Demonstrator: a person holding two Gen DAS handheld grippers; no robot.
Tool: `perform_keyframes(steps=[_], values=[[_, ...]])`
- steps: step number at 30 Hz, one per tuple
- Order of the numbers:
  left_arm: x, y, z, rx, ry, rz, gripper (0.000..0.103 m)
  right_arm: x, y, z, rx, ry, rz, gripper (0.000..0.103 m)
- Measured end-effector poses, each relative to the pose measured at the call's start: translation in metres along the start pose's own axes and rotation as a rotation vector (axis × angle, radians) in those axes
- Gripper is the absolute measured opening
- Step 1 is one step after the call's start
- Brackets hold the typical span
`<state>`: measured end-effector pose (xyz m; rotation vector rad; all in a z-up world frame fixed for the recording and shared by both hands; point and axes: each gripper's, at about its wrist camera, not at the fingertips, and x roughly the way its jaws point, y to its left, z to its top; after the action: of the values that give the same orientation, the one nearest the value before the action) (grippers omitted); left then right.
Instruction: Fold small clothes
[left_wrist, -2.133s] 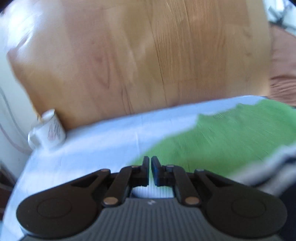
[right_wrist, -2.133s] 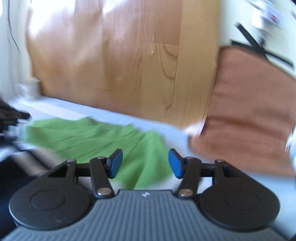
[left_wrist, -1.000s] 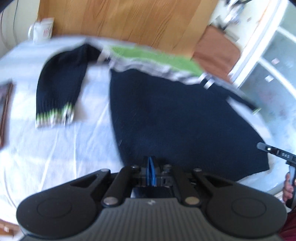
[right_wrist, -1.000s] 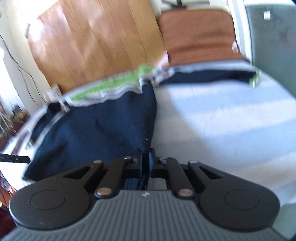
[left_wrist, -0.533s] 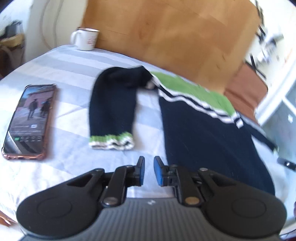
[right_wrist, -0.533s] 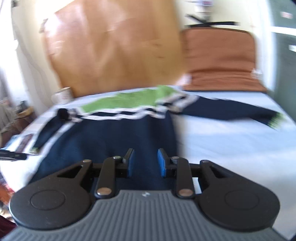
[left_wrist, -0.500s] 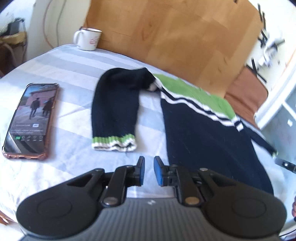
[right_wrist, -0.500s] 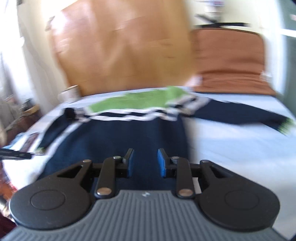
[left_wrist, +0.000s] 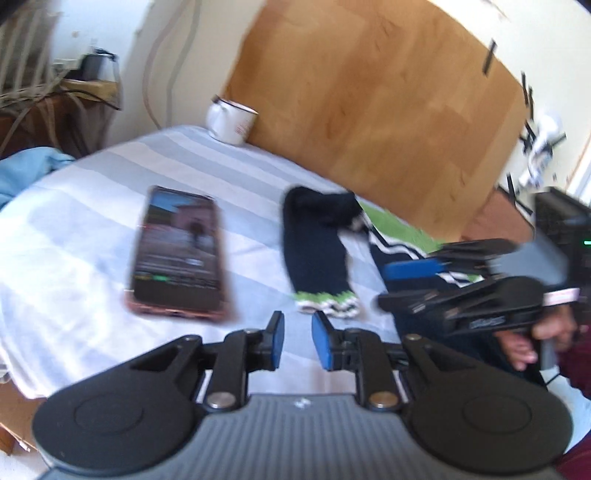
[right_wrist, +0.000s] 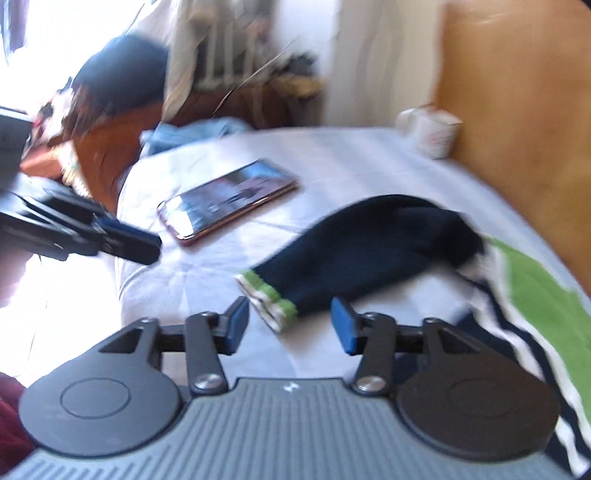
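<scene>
A small navy sweater with a green yoke and white stripes lies flat on the striped sheet. Its left sleeve is folded down, with a green-and-white cuff. In the right wrist view the sleeve ends in the cuff just ahead of my right gripper, which is open and empty. My left gripper is slightly open and empty, just short of the cuff. The right gripper shows side-on in the left wrist view, over the sweater body.
A phone with a lit screen lies on the sheet left of the sleeve. A white mug stands at the far edge by the wooden headboard. Light blue cloth lies off the left side.
Both grippers have swung left toward the folded sleeve and its cuff. The right gripper has opened wider. The left gripper has opened a little more.
</scene>
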<state>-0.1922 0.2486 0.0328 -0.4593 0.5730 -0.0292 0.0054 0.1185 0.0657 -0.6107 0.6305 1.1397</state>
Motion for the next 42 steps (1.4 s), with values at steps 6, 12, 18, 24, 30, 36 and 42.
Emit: perform_keyframes(steps=[6, 12, 18, 24, 30, 36, 42], values=[[-0.006, 0.031, 0.001, -0.092, -0.017, 0.032, 0.018, 0.044, 0.001, 0.015, -0.024, 0.108, 0.025, 0.060], [-0.002, 0.041, 0.004, -0.121, -0.026, 0.016, 0.018, 0.000, -0.040, 0.087, 0.137, -0.005, 0.026, 0.015], [0.013, 0.028, 0.011, -0.118, -0.028, -0.030, 0.020, -0.102, -0.093, 0.164, 0.305, -0.348, 0.049, 0.015], [0.036, 0.000, 0.031, -0.057, -0.022, -0.063, 0.028, -0.171, -0.179, 0.119, 0.529, -0.463, -0.058, 0.015], [0.092, -0.038, 0.079, 0.016, -0.010, -0.084, 0.035, -0.190, -0.244, 0.011, 0.746, -0.434, -0.117, 0.015], [0.181, -0.067, 0.125, -0.013, 0.051, -0.113, 0.053, -0.198, -0.280, -0.072, 0.886, -0.420, -0.136, 0.015], [0.282, -0.059, 0.152, -0.160, 0.194, -0.101, 0.064, -0.210, -0.305, -0.118, 0.967, -0.452, -0.120, 0.015]])
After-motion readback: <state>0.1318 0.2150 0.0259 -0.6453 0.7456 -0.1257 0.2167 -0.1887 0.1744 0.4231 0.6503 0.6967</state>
